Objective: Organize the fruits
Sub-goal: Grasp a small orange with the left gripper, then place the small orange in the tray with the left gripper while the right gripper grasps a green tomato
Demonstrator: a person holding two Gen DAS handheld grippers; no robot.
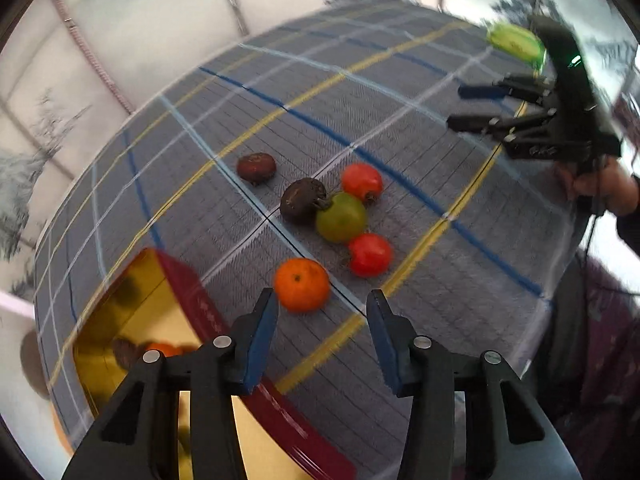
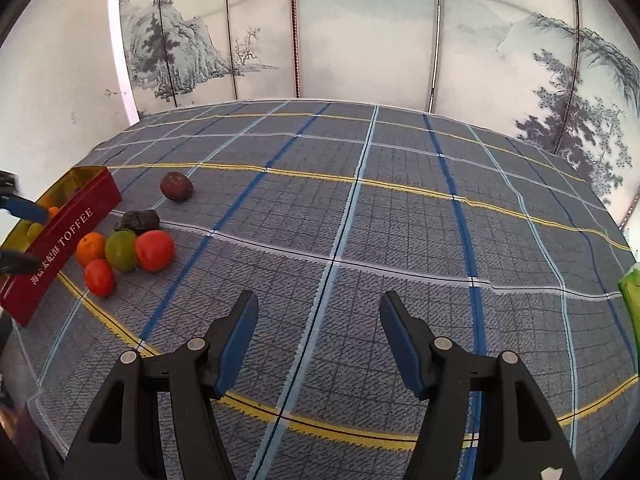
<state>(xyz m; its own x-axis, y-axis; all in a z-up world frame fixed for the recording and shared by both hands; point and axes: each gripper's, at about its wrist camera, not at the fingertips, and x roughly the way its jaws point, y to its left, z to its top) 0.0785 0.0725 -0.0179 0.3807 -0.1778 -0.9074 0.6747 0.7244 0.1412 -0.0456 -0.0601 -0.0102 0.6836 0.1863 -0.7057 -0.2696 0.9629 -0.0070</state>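
Plaid tablecloth [image 2: 400, 240] before a painted screen [image 2: 360, 40]. Left gripper [image 1: 322, 320], jaws apart and empty, angled steeply down just short of the orange [image 1: 301, 284], beside the red tin [image 1: 224, 320]. Right gripper [image 2: 318, 338], jaws parted, nothing between, tilted down over bare cloth, well apart from the fruit. Two red fruits [image 1: 369, 254], one green [image 1: 341, 217], two dark ones [image 1: 302, 199], clustered near the orange.
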